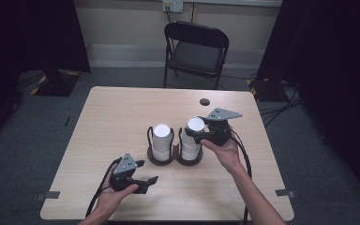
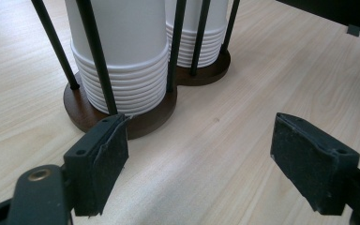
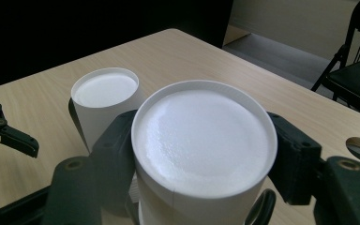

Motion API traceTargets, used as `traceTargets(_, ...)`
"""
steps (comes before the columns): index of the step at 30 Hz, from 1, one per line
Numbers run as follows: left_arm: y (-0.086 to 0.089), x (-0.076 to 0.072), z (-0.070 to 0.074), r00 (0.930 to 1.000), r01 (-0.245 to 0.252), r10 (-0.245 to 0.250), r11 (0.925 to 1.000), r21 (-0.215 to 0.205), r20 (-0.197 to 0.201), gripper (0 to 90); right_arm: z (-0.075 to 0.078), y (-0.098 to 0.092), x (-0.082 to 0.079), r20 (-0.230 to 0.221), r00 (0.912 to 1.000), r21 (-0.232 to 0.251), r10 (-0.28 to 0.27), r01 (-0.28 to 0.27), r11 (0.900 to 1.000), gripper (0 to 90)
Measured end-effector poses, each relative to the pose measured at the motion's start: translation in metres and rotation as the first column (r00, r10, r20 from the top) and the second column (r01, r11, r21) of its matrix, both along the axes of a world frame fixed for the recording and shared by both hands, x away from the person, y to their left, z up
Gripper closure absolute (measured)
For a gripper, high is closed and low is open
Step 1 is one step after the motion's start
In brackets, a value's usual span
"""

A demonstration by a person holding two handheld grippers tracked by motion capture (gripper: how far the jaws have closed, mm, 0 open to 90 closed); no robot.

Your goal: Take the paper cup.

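Two stacks of upturned white paper cups stand in a black-rod holder with a brown double base (image 1: 174, 160) at the table's middle. The left stack (image 1: 161, 139) stands free. My right gripper (image 1: 198, 133) is shut on the top cup (image 1: 195, 124) of the right stack; in the right gripper view both pads press the sides of that cup (image 3: 201, 140), with the other stack (image 3: 104, 93) behind it. My left gripper (image 1: 147, 171) rests low near the table's front, left of the holder. Its jaws are open in the left gripper view (image 2: 206, 154), facing the near stack (image 2: 122, 47) and the base (image 2: 145, 122).
A black folding chair (image 1: 196, 49) stands beyond the far edge of the light wooden table (image 1: 112, 117). A round cable hole (image 1: 205, 101) lies near the far edge, behind the right stack. Dark curtains hang on both sides.
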State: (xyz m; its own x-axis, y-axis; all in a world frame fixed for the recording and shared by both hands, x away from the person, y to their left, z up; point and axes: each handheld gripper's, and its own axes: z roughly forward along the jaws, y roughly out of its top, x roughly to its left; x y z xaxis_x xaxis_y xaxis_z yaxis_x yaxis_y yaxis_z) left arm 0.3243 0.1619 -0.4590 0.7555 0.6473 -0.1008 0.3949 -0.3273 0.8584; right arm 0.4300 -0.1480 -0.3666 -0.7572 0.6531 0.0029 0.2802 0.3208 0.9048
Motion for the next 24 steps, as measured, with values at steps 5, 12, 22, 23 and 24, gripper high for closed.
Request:
traceTargets(5, 0.0, 0.0, 0.0, 1.0, -0.006, 0.006, 1.0, -0.004, 0.002, 19.0, 0.003, -0.001, -0.001, 0.004, 1.0, 0.009, 0.001, -0.001, 1.0, 34.0)
traceTargets(12, 0.0, 0.0, -0.001, 0.9999, -0.009, 0.009, 1.0, 0.001, 0.007, 18.7, 0.006, -0.003, -0.002, 0.007, 1.0, 0.025, -0.001, 0.001, 1.0, 34.0)
traceTargets(22, -0.001, 0.0, -0.003, 0.9998, -0.011, 0.011, 0.9999, 0.004, 0.018, 18.1, 0.014, -0.004, -0.005, 0.026, 0.9997, 0.042, 0.001, -0.002, 0.999, 34.0)
traceTargets(23, -0.001, 0.001, -0.003, 0.9998, -0.011, 0.011, 0.9999, 0.005, 0.018, 18.2, 0.015, -0.005, -0.005, 0.03, 0.9996, 0.044, 0.003, -0.005, 0.999, 34.0)
traceTargets(24, 0.0, 0.001, -0.002, 0.9998, -0.012, 0.012, 0.9999, 0.003, 0.013, 18.8, 0.016, -0.006, -0.006, 0.029, 0.9996, 0.051, 0.004, -0.006, 0.999, 34.1)
